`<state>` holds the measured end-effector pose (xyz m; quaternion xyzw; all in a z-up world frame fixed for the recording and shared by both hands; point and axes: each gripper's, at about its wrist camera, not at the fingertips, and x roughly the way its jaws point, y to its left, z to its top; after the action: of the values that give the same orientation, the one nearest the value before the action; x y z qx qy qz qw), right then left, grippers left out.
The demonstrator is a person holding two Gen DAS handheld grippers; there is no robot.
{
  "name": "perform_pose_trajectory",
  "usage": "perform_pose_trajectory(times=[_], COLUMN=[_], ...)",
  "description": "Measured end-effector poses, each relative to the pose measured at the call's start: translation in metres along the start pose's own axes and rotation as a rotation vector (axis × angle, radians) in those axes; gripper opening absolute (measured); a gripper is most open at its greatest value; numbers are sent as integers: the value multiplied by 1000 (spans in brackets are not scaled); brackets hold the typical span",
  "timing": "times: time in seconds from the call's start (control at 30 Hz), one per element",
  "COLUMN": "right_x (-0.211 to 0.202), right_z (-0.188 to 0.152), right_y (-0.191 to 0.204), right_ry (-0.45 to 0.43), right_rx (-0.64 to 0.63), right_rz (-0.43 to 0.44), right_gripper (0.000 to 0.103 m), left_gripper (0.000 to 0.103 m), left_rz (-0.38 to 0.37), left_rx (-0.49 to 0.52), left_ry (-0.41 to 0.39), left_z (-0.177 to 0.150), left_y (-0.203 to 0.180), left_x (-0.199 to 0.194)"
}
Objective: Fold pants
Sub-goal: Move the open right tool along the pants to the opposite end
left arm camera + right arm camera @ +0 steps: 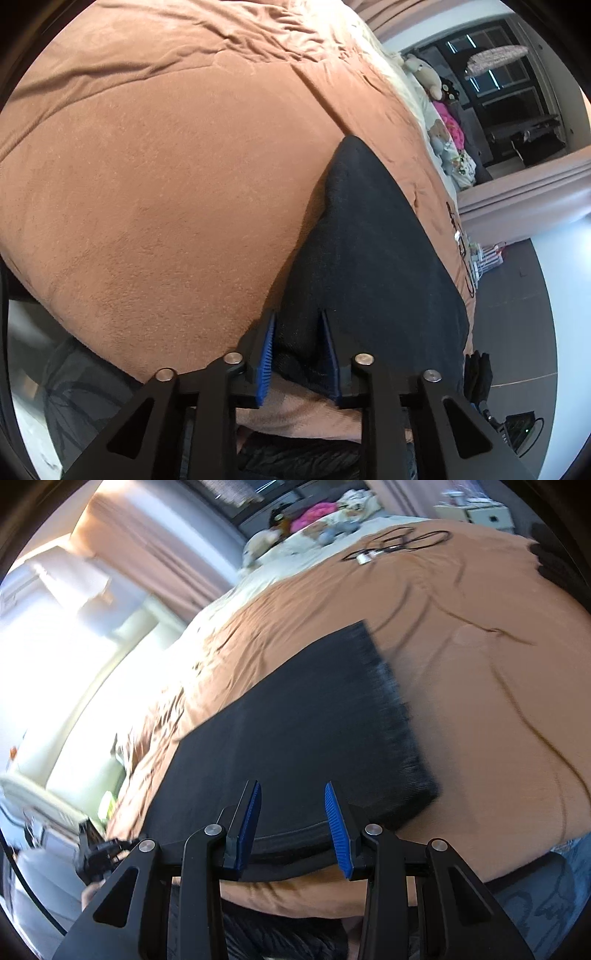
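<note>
Black pants (pixel 369 240) lie on a brown blanket (pixel 166 184) that covers a bed. In the left wrist view they taper to a point far ahead, and their near end is bunched between the blue pads. My left gripper (pixel 299 350) is shut on that bunch. In the right wrist view the pants (pixel 295 720) form a flat, folded rectangle, blurred along its right side. My right gripper (pixel 293 823) sits over their near edge with its jaws apart. The cloth lies flat there, not pinched.
A black cable (pixel 399 542) with a small silver piece lies on the far part of the blanket (pixel 480 701). Stuffed toys (pixel 424 74) and pink cloth (pixel 314 513) crowd the head of the bed. Dark floor (pixel 517 314) lies beyond the bed's right edge.
</note>
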<state>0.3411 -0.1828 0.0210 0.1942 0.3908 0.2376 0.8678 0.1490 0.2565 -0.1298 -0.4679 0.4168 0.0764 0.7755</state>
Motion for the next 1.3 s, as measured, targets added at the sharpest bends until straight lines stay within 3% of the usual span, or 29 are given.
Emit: perform_pose_trajectory(times=[0.17, 0.37, 0.7, 1.1, 1.3], right_x=[28, 53, 114, 169, 170], right_z=[0, -6, -7, -16, -31], right_y=[22, 60, 116, 144, 147], right_ry=[34, 53, 141, 195, 234], right_rx=[-41, -109, -213, -312, -359], right_rz=[-56, -126, -137, -173, -180], right_gripper=[34, 34, 34, 34, 34], left_gripper=[42, 42, 42, 42, 42], left_rz=[-28, -67, -98, -120, -122], left_rx=[-33, -49, -41, -39, -29], left_ry=[5, -9, -30, -39, -56], left_z=[-2, -4, -2, -7, -12], left_y=[5, 10, 10, 13, 13], left_x=[5, 8, 14, 11, 8])
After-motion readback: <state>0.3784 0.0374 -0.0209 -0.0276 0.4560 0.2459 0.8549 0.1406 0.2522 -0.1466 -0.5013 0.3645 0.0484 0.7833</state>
